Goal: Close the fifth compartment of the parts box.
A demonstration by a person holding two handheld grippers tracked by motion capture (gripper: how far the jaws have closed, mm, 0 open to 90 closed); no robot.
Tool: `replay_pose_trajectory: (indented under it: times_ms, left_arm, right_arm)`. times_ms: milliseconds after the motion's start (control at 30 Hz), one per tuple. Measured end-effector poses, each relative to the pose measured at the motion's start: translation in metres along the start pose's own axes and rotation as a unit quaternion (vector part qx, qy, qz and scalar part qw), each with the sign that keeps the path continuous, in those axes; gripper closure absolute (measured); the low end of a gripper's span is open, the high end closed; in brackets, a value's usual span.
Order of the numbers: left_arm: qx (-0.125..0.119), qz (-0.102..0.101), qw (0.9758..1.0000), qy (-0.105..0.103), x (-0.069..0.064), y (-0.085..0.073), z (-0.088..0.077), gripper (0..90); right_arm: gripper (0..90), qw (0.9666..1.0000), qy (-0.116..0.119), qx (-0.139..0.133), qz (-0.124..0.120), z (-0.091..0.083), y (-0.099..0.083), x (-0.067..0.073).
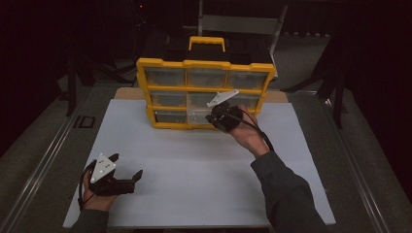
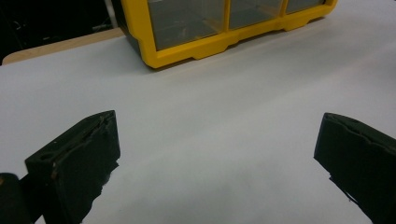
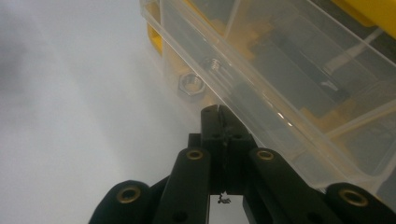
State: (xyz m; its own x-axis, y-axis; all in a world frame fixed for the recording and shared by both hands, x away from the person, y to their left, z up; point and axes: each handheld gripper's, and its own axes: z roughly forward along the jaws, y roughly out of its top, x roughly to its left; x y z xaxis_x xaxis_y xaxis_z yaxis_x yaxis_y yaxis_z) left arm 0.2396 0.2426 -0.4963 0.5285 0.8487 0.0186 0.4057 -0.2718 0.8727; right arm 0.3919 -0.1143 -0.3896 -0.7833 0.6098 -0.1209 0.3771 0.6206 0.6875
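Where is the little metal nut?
In the right gripper view, the nut lies inside the clear drawer of the yellow organizer, just above and left of the shut right gripper.

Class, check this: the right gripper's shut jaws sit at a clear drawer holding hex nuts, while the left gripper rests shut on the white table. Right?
Not quite. The left gripper is open, jaws wide apart in the left gripper view. The right gripper is shut at the drawer with nuts.
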Motion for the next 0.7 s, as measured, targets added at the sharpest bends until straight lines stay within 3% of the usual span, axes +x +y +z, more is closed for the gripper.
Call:
replay_pose_trajectory:
  times_ms: [700]
  left_arm:
    - [0.001,0.000,1.0000,-0.001,-0.0003,0.0000,-0.0002,0.5]
  right_arm:
    - [90.0,0.9998,-0.006,-0.009,0.019,0.0069,0.0033,-0.0076]
